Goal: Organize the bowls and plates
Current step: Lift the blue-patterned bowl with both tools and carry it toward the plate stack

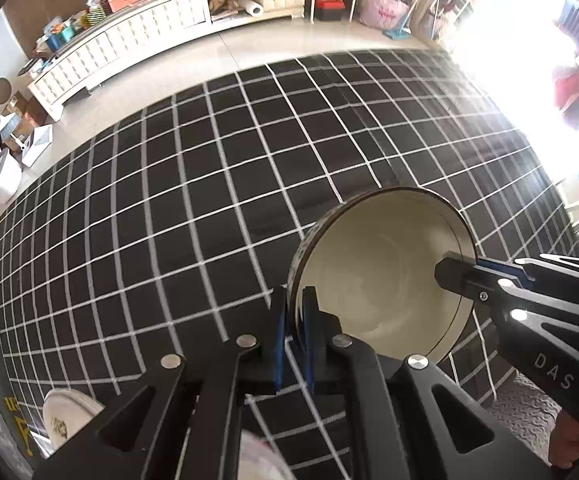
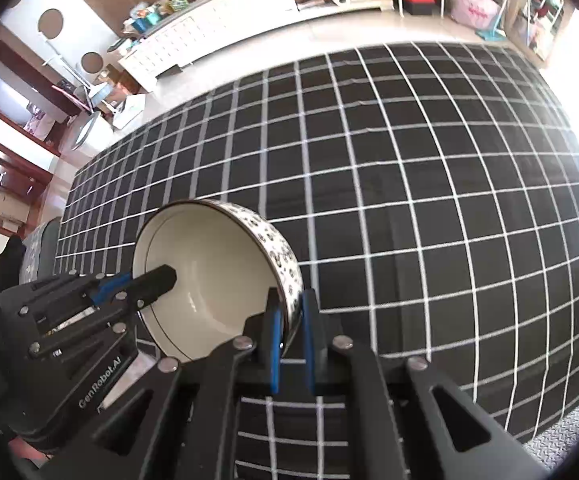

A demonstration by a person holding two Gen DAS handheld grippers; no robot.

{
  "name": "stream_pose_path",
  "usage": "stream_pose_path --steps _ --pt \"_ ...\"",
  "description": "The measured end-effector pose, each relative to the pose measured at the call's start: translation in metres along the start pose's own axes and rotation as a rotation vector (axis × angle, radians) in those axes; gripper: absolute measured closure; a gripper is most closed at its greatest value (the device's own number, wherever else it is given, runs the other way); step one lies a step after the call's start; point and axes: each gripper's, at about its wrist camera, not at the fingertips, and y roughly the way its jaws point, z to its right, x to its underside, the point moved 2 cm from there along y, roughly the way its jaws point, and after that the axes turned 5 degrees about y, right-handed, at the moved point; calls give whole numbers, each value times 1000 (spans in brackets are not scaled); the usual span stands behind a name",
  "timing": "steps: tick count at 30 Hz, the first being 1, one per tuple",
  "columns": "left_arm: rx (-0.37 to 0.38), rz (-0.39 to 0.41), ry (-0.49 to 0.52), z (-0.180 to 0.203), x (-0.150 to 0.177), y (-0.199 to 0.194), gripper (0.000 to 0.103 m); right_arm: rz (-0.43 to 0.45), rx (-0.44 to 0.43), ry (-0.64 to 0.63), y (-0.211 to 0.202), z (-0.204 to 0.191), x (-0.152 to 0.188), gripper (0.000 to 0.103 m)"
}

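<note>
A cream bowl (image 1: 381, 264) with a black-and-white patterned outside is held up on edge above the black checked tablecloth (image 1: 193, 184). My left gripper (image 1: 295, 320) is shut on the bowl's left rim. My right gripper (image 1: 459, 276) is shut on the opposite rim. In the right wrist view the same bowl (image 2: 209, 276) shows, with my right gripper (image 2: 289, 320) clamped on its patterned wall and my left gripper (image 2: 157, 280) on the far rim. A white plate (image 1: 67, 416) lies at the table's near left edge, partly hidden by my left gripper.
The checked tablecloth (image 2: 409, 200) covers the table. A long white cabinet (image 1: 137, 40) with clutter stands across the tiled floor behind it. Another pale dish (image 1: 261, 460) shows under my left gripper, mostly hidden.
</note>
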Motion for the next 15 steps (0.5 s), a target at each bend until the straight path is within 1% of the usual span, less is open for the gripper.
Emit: stream_pose_path --steps 6,9,13,15 --pt "-10 47 -26 -22 28 -49 97 22 -10 -35 -21 -40 15 90" --pt "-15 67 -43 -34 49 -72 97 30 -6 -62 -27 -62 23 90" --pt "-20 81 -76 -60 65 -81 97 34 -8 -91 -32 -90 34 90" --pt "-33 78 -85 -68 79 -88 96 19 -23 -87 -30 -100 41 90"
